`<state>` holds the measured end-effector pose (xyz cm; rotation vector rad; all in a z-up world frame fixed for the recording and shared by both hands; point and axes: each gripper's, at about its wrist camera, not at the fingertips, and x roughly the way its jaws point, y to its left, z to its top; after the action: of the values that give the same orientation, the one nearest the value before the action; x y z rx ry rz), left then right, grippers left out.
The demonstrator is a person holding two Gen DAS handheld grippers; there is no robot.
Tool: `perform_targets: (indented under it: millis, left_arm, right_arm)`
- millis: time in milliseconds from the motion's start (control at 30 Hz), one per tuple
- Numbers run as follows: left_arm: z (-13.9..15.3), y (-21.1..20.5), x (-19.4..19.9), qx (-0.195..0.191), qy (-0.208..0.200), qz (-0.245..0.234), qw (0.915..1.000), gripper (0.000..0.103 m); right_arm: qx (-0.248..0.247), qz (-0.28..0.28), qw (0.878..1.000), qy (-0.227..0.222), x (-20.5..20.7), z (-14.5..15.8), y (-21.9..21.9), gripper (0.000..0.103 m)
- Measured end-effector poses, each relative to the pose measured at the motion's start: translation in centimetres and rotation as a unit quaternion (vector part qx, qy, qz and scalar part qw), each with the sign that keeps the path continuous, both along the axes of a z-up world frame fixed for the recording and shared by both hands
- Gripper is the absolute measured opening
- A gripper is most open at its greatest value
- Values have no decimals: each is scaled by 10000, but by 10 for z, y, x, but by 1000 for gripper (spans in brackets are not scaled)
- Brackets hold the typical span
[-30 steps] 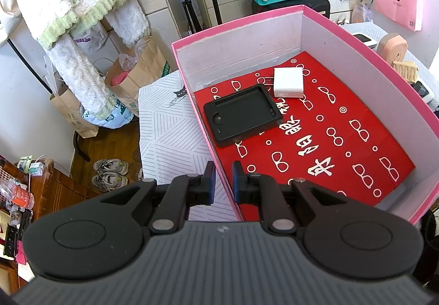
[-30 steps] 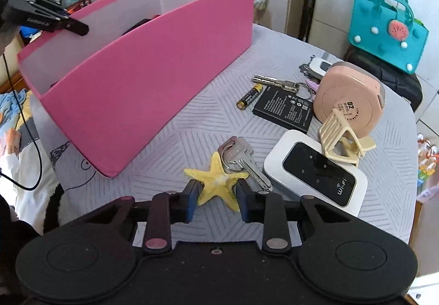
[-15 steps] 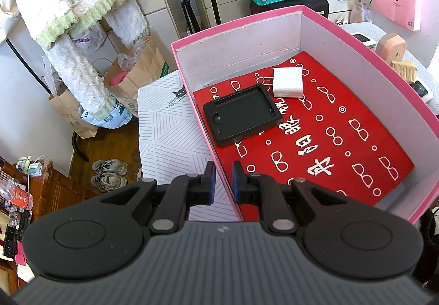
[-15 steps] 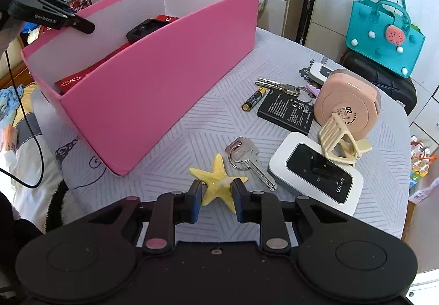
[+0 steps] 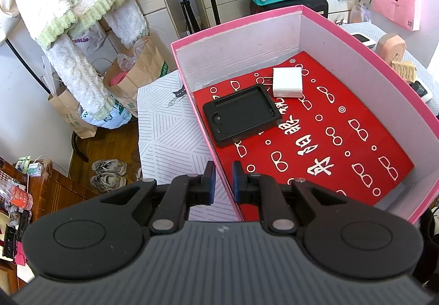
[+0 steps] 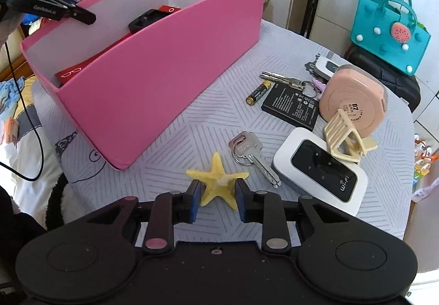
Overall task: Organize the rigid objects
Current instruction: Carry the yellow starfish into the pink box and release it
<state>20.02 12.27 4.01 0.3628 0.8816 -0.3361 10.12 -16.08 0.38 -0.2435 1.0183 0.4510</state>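
Starfish (image 6: 218, 181) sits between right gripper (image 6: 214, 199) jaws, now opening; pink box (image 6: 164, 63) lies at 11 o'clock; left gripper (image 5: 221, 181) pinches box wall.

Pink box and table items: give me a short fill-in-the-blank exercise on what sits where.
1. Inside the pink box, a white square block lies beside a black ____.
2. The yellow starfish sits between the fingers of the ____ gripper.
3. The black flat battery lies beside a small ____ battery.
4. The left gripper straddles the box's ____.

Missing words: tray; right; cylindrical; wall
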Motion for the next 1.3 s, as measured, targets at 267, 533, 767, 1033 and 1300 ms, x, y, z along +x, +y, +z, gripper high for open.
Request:
perform_targets:
  millis: [267,533,767,1033,1300]
  left_arm:
    - [0,0,0,-2,2,-6,10000,12]
    - [-1,-1,0,-17,8,-15,10000,12]
    - [-2,-1,0,13,-1,-32,10000,12]
    - [-1,0,-2,78,34,-111,9999,12]
    - [9,1,-11,149,10,-204,9997,12]
  right_arm:
    - [177,-272,9995,-37,11,-5,-4,35]
    - [88,-202,9996,-177,4,10,0,29]
    - [19,-330,9982,-509,1,33,-6,29]
    - [44,95,9916,-1293,18,97,13,29]
    - [223,1205,9847,-1237,60,107,78,29]
